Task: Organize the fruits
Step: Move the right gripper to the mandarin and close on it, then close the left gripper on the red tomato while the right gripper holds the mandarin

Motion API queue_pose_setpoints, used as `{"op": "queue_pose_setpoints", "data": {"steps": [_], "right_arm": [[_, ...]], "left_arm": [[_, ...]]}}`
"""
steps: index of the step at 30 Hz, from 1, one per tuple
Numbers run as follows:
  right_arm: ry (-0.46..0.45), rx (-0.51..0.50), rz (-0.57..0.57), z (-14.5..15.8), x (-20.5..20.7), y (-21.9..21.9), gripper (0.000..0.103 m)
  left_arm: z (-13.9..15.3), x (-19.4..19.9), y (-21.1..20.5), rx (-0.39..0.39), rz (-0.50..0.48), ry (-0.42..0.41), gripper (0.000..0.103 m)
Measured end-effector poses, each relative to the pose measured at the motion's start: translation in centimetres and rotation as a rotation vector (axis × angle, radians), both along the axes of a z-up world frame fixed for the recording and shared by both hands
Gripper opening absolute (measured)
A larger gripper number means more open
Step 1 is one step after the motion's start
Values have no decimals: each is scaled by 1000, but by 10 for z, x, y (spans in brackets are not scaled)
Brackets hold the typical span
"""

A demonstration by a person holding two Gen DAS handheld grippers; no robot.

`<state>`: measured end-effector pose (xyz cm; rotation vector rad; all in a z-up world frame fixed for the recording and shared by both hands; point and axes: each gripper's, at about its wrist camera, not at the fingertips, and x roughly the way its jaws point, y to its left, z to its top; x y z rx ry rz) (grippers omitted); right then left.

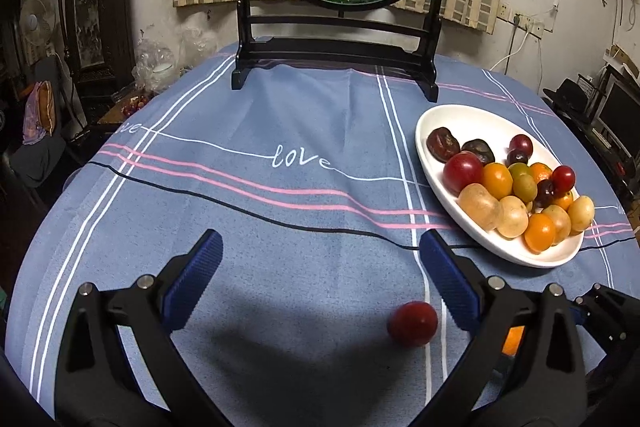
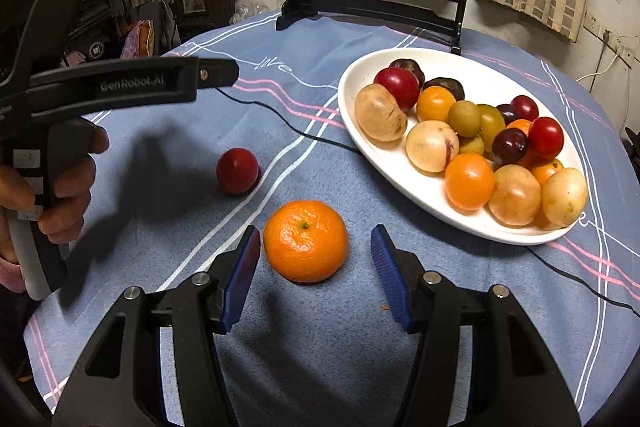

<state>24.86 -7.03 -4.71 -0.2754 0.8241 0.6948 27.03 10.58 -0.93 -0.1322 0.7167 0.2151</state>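
Observation:
A white oval plate [image 1: 436,131] [image 2: 356,123] holds several small fruits: red, orange, yellow, green and dark ones. A loose red plum [image 1: 412,323] [image 2: 237,170] lies on the blue cloth. My left gripper [image 1: 320,247] is open and empty, with the plum below and between its fingers, nearer the right one. A tangerine [image 2: 306,241] sits on the cloth between the open fingers of my right gripper [image 2: 316,239], not gripped. A sliver of the tangerine [image 1: 514,341] shows behind the left gripper's right finger. The left gripper's body [image 2: 120,83] shows at the left of the right wrist view.
A round goldfish screen on a black stand [image 1: 336,59] [image 2: 376,15] stands at the table's far edge. A black cable [image 1: 248,213] [image 2: 280,115] crosses the cloth and passes the plate. The table edge drops off at the left, with clutter beyond.

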Motion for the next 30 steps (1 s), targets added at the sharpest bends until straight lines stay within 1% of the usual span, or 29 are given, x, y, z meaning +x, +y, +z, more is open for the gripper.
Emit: {"op": "queue_pose_setpoints", "data": {"steps": [3, 15, 23, 26, 28, 30], "right_arm": [[1, -8, -4, -2, 1, 4, 58], [-3, -28, -17, -6, 4, 9, 58], [6, -24, 1, -7, 4, 10, 46], [5, -25, 1, -6, 3, 9, 45], [10, 7, -8, -1, 4, 2, 45], [-3, 86, -47, 14, 8, -13, 44]], "left_arm": [[2, -2, 0, 8, 6, -10, 100], [2, -2, 1, 14, 14, -5, 100], [2, -2, 1, 15, 10, -7, 100], [1, -1, 0, 11, 4, -2, 100], [0, -1, -1, 9, -4, 2, 100], [-1, -2, -3, -5, -36, 7, 100]]}}
